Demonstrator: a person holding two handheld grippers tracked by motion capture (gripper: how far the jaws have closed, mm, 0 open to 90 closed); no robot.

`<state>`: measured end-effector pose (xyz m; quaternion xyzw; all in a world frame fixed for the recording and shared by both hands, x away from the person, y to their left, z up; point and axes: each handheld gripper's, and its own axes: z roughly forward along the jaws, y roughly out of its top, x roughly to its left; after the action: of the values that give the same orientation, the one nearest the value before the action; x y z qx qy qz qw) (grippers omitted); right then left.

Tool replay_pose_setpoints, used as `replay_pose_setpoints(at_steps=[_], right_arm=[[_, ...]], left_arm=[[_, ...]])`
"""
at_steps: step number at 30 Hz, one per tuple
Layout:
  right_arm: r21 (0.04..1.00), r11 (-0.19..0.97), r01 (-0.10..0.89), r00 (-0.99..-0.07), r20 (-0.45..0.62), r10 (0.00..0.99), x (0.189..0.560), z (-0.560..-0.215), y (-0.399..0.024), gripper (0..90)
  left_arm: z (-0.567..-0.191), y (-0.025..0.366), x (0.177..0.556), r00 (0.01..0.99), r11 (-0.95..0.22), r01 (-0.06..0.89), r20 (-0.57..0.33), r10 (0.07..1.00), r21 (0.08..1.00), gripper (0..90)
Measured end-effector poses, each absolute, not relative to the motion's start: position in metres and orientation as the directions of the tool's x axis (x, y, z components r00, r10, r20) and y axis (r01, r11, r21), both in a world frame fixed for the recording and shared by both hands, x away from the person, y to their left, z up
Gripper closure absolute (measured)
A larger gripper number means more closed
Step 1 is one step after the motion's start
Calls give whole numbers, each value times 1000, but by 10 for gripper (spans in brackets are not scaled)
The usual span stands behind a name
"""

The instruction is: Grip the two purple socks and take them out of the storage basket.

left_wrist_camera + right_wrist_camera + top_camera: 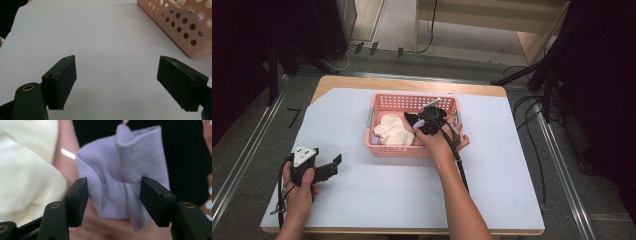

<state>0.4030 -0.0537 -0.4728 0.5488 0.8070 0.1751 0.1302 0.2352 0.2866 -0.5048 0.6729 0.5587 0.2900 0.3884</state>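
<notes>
Cloth: a lilac knit cloth (125, 182), soft and finely ribbed, folded into a loose upright pleat with a rolled edge at its top.
Place: it lies inside the pink basket (377, 150) on the table (492, 190), beside a cream cloth (393, 131) and in front of a black cloth (185, 157).
Right jaws: the right gripper (113, 200) has its two black jaws parted, with the lilac cloth between them; the pleat's fold stands just by the right-hand jaw and the cloth's flat part reaches to the left-hand jaw. The pads do not visibly pinch the cloth, so the grip reads as released.
Right pads: flat rectangular blocks with a matt, grainy face, each on a dark arm with a brass-ringed screw hole.
Basket: rigid pink plastic, rectangular, its walls pierced with rows of round holes.
Cream cloth: thick, smooth and bunched into soft lumps, at the left of the basket.
Table cover: a plain white sheet, matt and flat, over a wooden top.
Left jaws: the left gripper (116, 82) is held low over the bare sheet, well apart from the basket, its jaws wide apart and empty.
</notes>
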Motion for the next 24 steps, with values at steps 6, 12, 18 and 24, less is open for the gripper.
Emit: replay_pose_setpoints(at_steps=[6, 12, 18, 24], right_arm=[[374, 377, 847, -367, -101, 925, 405, -476, -53, 623], [423, 338, 841, -347, -60, 936, 402, -474, -67, 848], [584, 253, 771, -332, 30, 943, 391, -469, -82, 871], [724, 187, 664, -341, 71, 937, 377, -458, -92, 876]], left_arm=[[-505, 287, 235, 207, -74, 530, -45, 977, 845, 166], [-505, 287, 236, 205, -65, 530, -53, 977, 846, 166], [-505, 287, 236, 210, -73, 531, -48, 977, 844, 166], [-505, 287, 236, 211, -76, 533, -45, 976, 843, 166]])
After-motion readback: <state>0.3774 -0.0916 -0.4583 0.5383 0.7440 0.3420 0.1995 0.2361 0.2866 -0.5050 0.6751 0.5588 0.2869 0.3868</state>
